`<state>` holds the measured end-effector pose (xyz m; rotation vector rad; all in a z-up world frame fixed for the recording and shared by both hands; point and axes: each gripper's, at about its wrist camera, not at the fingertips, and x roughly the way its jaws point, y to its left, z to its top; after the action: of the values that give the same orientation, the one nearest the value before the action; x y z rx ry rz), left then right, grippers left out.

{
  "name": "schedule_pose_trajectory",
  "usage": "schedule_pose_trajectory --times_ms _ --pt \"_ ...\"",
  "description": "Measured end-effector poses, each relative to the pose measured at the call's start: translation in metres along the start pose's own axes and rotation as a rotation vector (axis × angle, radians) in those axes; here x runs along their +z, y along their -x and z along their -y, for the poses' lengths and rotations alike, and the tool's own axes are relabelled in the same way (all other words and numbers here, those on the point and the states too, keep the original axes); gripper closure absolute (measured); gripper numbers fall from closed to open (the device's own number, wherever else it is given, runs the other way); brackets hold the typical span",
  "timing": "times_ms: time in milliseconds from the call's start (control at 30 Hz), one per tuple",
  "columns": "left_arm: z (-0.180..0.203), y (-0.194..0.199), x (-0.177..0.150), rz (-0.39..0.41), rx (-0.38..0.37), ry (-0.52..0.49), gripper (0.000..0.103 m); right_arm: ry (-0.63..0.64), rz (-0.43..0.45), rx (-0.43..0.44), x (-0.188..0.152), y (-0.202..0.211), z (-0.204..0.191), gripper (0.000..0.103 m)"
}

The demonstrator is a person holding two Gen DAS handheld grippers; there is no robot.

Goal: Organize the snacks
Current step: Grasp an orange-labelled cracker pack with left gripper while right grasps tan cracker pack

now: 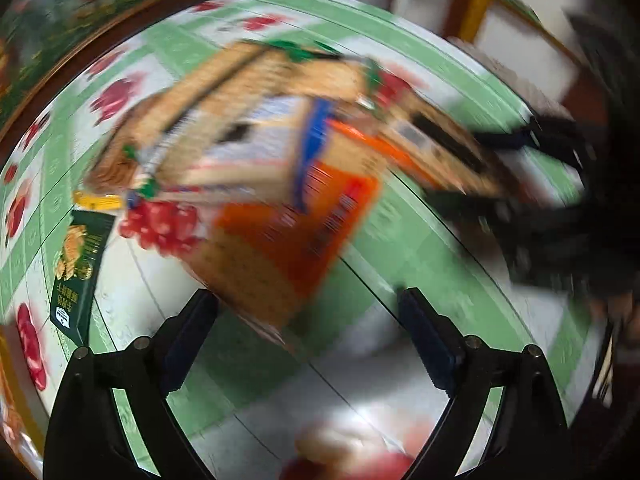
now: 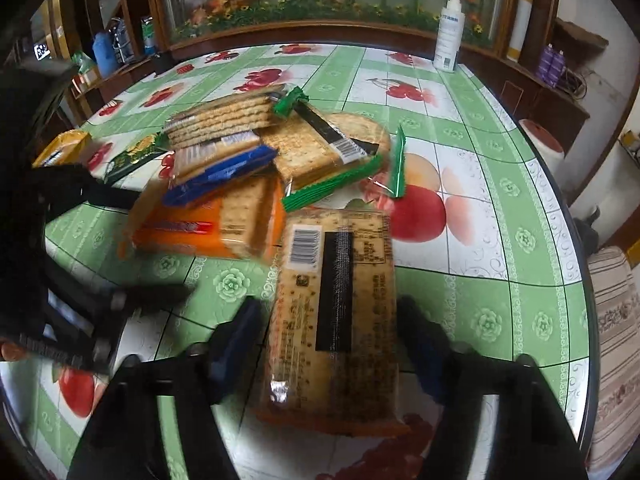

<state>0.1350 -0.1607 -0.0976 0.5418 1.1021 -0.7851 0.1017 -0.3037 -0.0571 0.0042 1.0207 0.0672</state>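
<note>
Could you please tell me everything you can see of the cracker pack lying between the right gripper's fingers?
The cracker pack is a long, clear, glossy plastic sleeve of tan speckled crackers. Its upper face carries a black stripe, a white barcode label and small print. It lies flat on the green fruit-patterned tablecloth, lengthwise between the fingers of the right gripper. Whether the blue pads press it is unclear. Its far end reaches almost to the pile of other packs.

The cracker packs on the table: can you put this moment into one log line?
right gripper: around tan cracker pack, grip unclear | left gripper: open, empty | cracker pile: on table
</note>
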Motion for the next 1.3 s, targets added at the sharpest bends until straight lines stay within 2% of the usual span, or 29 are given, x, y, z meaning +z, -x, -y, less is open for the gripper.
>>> schedule_pose_trajectory --times_ms 67,133,200,300,467,533,600,667,733,767,800,833,867,900,933,1000,1167,1200,1233,1267,1300 --pt "0.001 0.001 0.002 -0.003 0.023 0.001 0.01 -0.008 0.001 0.018 -0.004 0.003 0.008 0.042" --pt "-0.004 0.004 0.007 0.035 0.089 0.026 0.01 -0.01 0.003 0.022 -0.008 0.006 0.013 0.042" --pt "-0.013 0.006 0.012 0.067 0.12 0.075 0.01 -0.019 0.009 0.019 -0.009 0.008 0.018 0.042" --pt "-0.025 0.005 0.019 0.077 0.092 0.117 0.01 -0.019 0.009 0.021 -0.01 0.009 0.019 0.042" --pt "-0.02 -0.015 0.034 0.034 0.071 0.047 0.009 -0.023 0.012 0.031 -0.009 0.008 0.019 0.04" --pt "-0.016 -0.018 0.039 0.04 0.019 0.055 0.009 -0.021 0.012 0.035 -0.008 0.008 0.019 0.04" --pt "-0.009 -0.018 0.038 0.041 0.018 0.045 0.009 -0.021 0.015 0.044 -0.009 0.008 0.02 0.04" --pt "0.002 -0.016 0.031 0.041 -0.025 0.022 0.009 -0.022 0.019 0.053 -0.01 0.009 0.022 0.04" --pt "0.014 -0.012 0.023 0.045 -0.025 -0.005 0.012 -0.01 0.024 0.05 -0.012 0.009 0.023 0.04" --pt "0.017 -0.009 0.02 0.052 -0.022 -0.004 0.018 0.004 0.025 0.042 -0.013 0.009 0.021 0.04" --pt "0.017 -0.007 0.019 0.061 -0.019 0.01 0.02 0.024 0.025 0.028 -0.014 0.009 0.019 0.038" --pt "0.013 -0.007 0.02 0.069 -0.011 0.044 0.021 0.04 0.023 0.018 -0.015 0.009 0.017 0.028" --pt "0.007 -0.007 0.022 0.077 0.01 0.078 0.021 0.037 0.011 0.027 -0.016 0.006 0.018 0.009" --pt "-0.001 -0.009 0.025 0.084 0.049 0.121 0.019 0.035 -0.004 0.021 -0.016 0.003 0.018 0.004" --pt "-0.005 -0.011 0.026 0.082 0.053 0.144 0.019 0.028 -0.018 0.016 -0.014 0.0 0.019 0.0" --pt "-0.007 -0.012 0.031 0.09 0.048 0.165 0.019 0.021 -0.019 0.013 -0.011 -0.001 0.02 0.0" --pt "0.011 -0.018 0.041 0.114 0.038 0.089 0.019 0.016 -0.022 0.0 -0.008 -0.003 0.021 0.0" --pt "0.013 -0.018 0.041 0.122 0.038 0.089 0.022 0.02 -0.021 0.002 -0.008 -0.003 0.02 0.002" --pt "0.012 -0.017 0.04 0.131 0.041 0.105 0.027 0.027 -0.01 0.006 -0.007 -0.001 0.02 0.011" --pt "0.01 -0.014 0.039 0.144 0.048 0.118 0.043 0.031 -0.001 0.011 -0.007 0.001 0.019 0.024" --pt "0.007 -0.012 0.037 0.148 0.043 0.13 0.046 0.025 0.015 0.007 -0.007 0.005 0.02 0.036"
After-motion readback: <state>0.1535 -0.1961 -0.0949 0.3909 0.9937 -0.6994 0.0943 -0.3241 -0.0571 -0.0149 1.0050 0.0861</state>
